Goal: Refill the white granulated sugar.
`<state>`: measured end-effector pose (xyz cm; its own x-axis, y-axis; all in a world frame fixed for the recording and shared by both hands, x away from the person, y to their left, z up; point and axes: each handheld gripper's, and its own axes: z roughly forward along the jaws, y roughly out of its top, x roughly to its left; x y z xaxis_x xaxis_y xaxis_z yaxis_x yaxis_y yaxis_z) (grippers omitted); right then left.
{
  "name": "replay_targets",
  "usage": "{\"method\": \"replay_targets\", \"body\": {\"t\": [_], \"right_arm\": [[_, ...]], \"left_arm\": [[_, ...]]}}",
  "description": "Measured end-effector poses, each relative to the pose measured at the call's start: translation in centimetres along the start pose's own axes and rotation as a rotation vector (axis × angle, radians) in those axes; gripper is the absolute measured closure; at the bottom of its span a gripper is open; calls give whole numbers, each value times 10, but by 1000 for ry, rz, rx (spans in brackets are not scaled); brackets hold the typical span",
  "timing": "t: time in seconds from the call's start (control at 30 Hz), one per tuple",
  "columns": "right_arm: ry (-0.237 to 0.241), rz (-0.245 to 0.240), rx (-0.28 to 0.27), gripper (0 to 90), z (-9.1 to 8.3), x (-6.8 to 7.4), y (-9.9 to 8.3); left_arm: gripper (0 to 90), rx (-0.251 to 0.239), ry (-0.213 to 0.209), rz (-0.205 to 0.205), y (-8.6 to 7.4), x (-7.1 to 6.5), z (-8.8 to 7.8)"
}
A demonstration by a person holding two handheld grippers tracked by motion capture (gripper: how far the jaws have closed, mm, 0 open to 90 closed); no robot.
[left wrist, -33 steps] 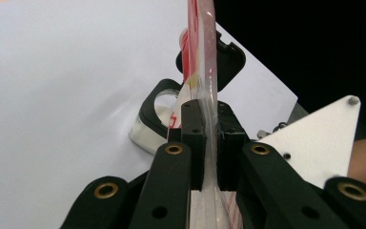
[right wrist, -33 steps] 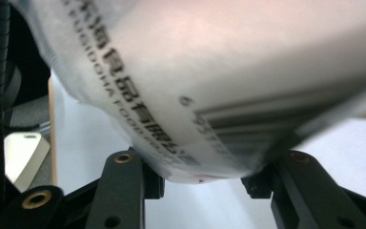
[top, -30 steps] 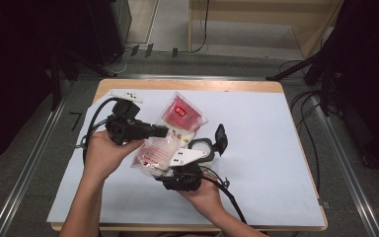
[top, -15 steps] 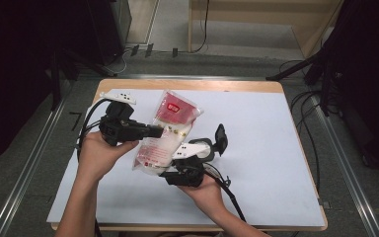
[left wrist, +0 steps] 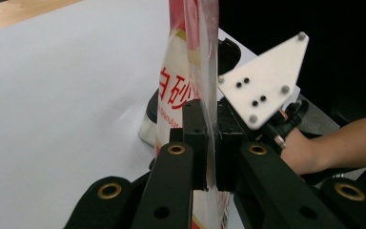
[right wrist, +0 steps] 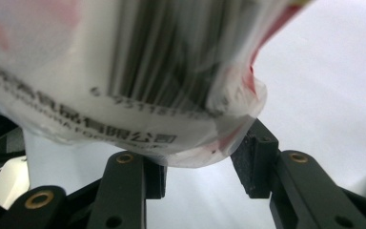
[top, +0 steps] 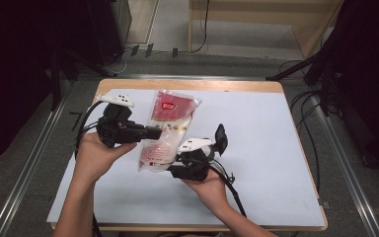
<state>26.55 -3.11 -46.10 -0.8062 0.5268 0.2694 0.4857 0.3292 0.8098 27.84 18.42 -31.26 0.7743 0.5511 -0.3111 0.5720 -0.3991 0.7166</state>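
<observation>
The bag (top: 165,131) of white grains, clear plastic with red print, hangs in the air over the white counter (top: 266,148), near its left side. It stands almost on end, red top away from you. Your left tool (top: 154,132) is clenched tight on the bag's thin edge (left wrist: 208,138), with the plastic squeezed flat between the two black pads. Your right tool (top: 177,160) sits just under the bag's bottom end. Its jaws have just been closing a little. The bag's corner (right wrist: 228,138) dips between them and touches the left pad, but a gap shows at the right pad, so it is not gripping.
</observation>
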Motion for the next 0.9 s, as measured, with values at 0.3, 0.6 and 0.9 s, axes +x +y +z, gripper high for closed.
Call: {"method": "replay_targets", "body": {"t": [0.3,0.6,0.9], "right_arm": [[-14,45,-20,624,-5,-9,2],[9,-19,11,606,-2,-3,2],[50,-52,24,595,-4,-1,2]], "left_arm": [[891,-5,23,37,-1,-2,-5],[900,-64,30,35,-1,2,-12],[900,-94,76,61,-6,20,-17]]}}
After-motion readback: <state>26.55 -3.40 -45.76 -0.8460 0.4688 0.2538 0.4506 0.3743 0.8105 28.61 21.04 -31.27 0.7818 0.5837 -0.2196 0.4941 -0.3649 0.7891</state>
